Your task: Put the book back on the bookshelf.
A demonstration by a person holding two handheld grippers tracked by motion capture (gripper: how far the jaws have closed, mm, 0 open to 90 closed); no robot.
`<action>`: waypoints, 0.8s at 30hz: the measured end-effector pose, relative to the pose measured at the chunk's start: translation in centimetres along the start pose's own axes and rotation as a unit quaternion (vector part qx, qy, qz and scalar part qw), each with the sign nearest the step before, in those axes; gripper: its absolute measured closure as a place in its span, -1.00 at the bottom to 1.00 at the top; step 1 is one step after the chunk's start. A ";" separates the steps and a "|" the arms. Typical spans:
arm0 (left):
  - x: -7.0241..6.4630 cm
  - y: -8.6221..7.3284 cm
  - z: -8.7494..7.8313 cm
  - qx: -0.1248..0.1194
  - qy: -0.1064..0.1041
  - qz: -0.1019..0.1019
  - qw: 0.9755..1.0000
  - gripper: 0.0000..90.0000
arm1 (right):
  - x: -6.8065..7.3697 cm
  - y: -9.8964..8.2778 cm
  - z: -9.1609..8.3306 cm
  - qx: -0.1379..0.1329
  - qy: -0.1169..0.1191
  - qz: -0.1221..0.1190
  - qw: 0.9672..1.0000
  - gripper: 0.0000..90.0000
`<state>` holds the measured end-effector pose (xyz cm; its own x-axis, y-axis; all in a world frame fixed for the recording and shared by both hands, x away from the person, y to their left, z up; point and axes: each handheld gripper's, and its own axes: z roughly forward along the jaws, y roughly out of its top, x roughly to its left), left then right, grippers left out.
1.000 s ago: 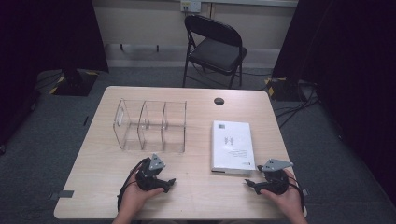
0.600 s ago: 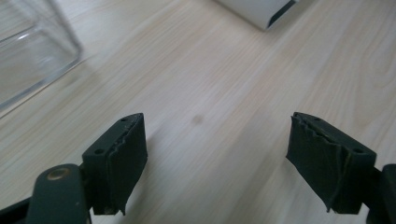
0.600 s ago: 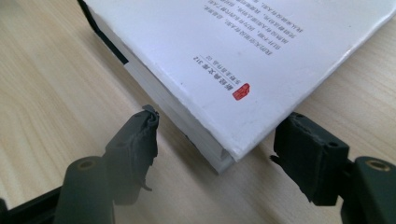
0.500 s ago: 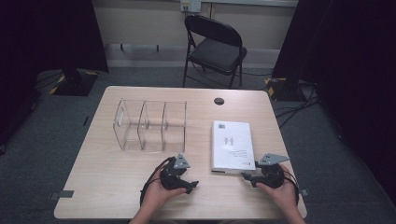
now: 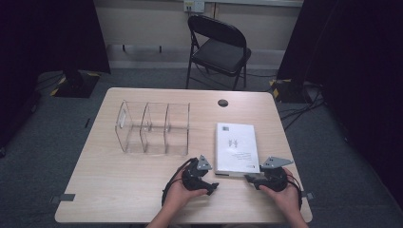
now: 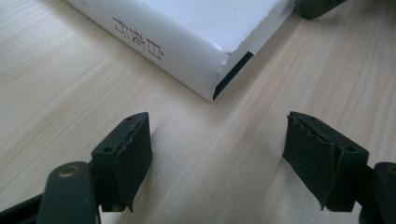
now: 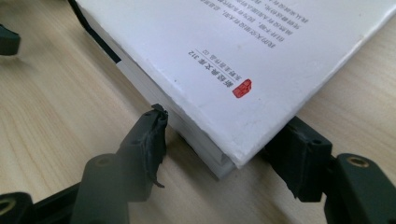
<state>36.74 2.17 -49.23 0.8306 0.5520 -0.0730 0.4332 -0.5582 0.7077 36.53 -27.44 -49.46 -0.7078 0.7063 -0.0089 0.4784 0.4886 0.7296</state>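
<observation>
Wooden, pale counter carries the clear plastic three-compartment box and, right of it, the flat white paperback book. My left tongs slid across toward the book's near corner since a second ago; they are unclenched with only bare wood between. My right tongs have been narrowing astride the other near corner, not yet pinching it. I judge lifting comes next.

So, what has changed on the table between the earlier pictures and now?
The left gripper slid right along the table's near edge, up to the white book's near-left corner. The right gripper barely shifted and now straddles the near-right corner. Both sets of jaws have just been closing; the left's have only bare table between them, the right's do not clearly clamp the corner. The book, the clear organizer and the chair stayed put.
</observation>
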 end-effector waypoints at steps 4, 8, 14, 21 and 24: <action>0.2 1.1 0.5 -0.007 0.006 -0.004 1.000 -0.41 | -0.2 0.0 0.0 0.000 -0.004 0.007 1.000 -0.02; 0.5 1.9 1.1 -0.004 0.000 0.000 1.000 -0.33 | -0.1 0.0 -0.1 0.001 -0.007 0.010 1.000 0.03; 0.8 2.0 1.9 -0.003 0.002 0.003 1.000 -0.38 | 0.3 0.2 -0.1 0.002 -0.002 -0.002 1.000 0.08; 0.7 2.4 1.7 0.017 0.023 0.022 0.999 -0.07 | 0.5 0.2 -0.1 0.000 -0.009 -0.014 1.000 0.10; 0.7 2.3 1.6 0.020 0.023 0.021 0.999 -0.06 | 0.4 0.1 -0.2 -0.003 -0.004 -0.015 1.000 0.13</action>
<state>38.89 0.28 -48.75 0.8316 0.5552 -0.0110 0.4128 -0.6048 0.6811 36.20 -27.18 -49.27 -0.7178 0.6954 -0.0350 0.4544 0.5059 0.7332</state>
